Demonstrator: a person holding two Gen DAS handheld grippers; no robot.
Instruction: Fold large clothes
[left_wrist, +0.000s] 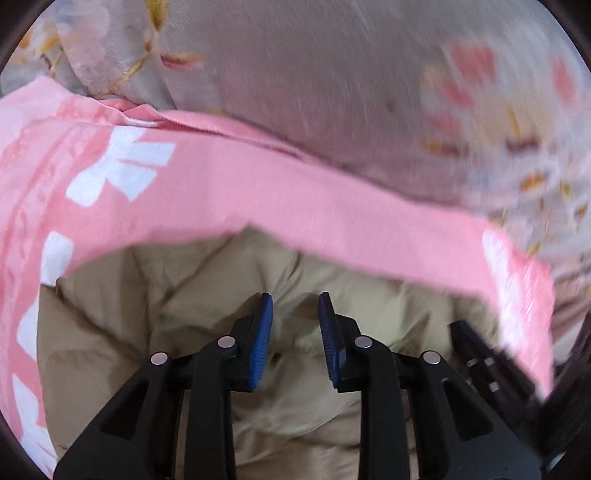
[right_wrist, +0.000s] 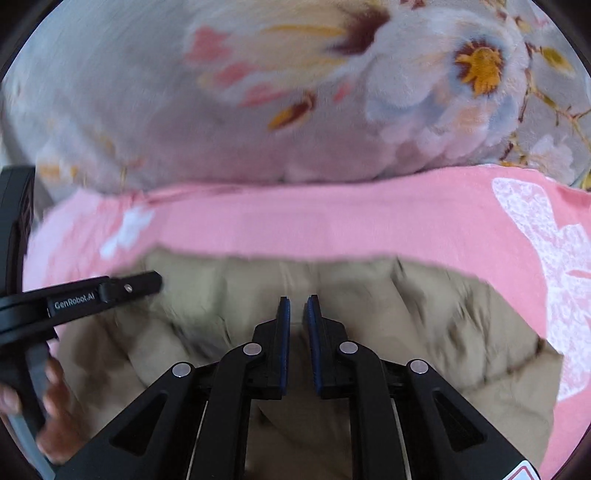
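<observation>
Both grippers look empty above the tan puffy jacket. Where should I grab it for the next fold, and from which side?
Take the tan puffy jacket by its far edge, where it meets the pink sheet. Come from above and your near side. That hem lies fairly straight and exposed, and the padding offers raised ridges to pinch. The left gripper and right gripper could probably each take one end.

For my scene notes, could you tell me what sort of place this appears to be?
Most likely a bedroom at home: a tan padded garment lies on a pink patterned sheet, with a plush floral blanket bunched behind it. No walls or furniture show, so this is a guess.
</observation>
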